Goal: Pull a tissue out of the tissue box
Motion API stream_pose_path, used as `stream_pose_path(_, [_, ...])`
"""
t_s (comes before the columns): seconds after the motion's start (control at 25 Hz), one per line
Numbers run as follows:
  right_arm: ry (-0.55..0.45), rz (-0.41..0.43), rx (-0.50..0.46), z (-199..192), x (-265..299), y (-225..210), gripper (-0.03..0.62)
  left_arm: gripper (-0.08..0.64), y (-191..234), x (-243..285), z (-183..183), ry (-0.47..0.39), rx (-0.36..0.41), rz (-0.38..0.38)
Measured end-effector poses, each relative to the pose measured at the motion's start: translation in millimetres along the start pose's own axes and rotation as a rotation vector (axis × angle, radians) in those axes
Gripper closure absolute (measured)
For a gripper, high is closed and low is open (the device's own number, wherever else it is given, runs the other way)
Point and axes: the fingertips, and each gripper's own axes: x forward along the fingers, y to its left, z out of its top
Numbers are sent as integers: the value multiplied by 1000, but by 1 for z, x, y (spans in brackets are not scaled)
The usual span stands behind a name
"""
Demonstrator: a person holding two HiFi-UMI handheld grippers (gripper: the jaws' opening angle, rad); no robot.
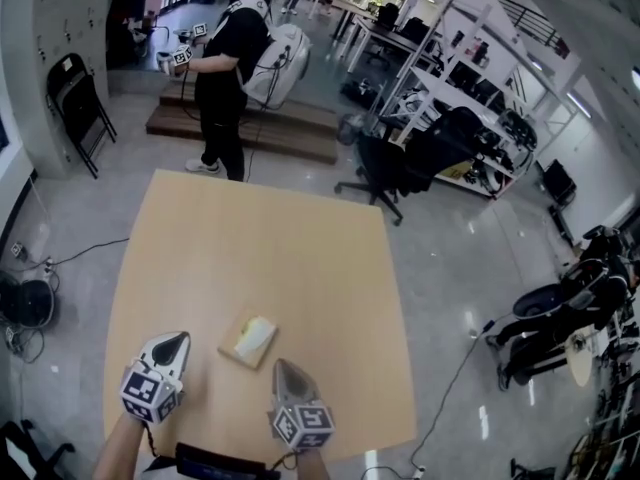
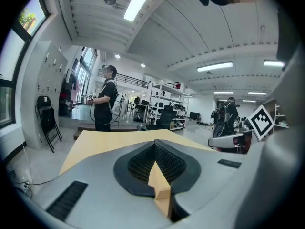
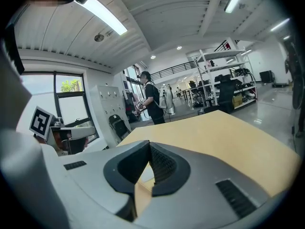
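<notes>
The tissue box [image 1: 248,340] is a small flat tan box with a pale tissue showing on top. It lies on the wooden table [image 1: 260,248] near the front edge. My left gripper [image 1: 175,341] is to the left of the box and apart from it, its jaws together and empty. My right gripper [image 1: 284,366] hovers just right of and nearer than the box, also shut with nothing held. In the left gripper view the left gripper [image 2: 155,147] points across bare tabletop. In the right gripper view a pale patch shows low through the right gripper [image 3: 148,148].
A person in black [image 1: 228,63] with a backpack stands beyond the table's far edge, holding grippers. A black office chair [image 1: 385,168] is past the far right corner. A folding chair [image 1: 75,98] stands by the left wall. Scooters [image 1: 560,318] are parked on the right.
</notes>
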Motion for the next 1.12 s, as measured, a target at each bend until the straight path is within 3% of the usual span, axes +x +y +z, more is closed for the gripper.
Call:
stream_pose_path(0.48, [113, -8, 44, -39, 26, 12, 581, 552, 23, 1, -53, 131, -68, -3])
stream_pose_path(0.88, [211, -22, 108, -83, 37, 4, 581, 552, 29, 10, -85, 189, -105, -21])
stream_pose_path(1.12, [232, -25, 137, -89, 52, 4, 581, 552, 30, 16, -96, 212, -120, -33])
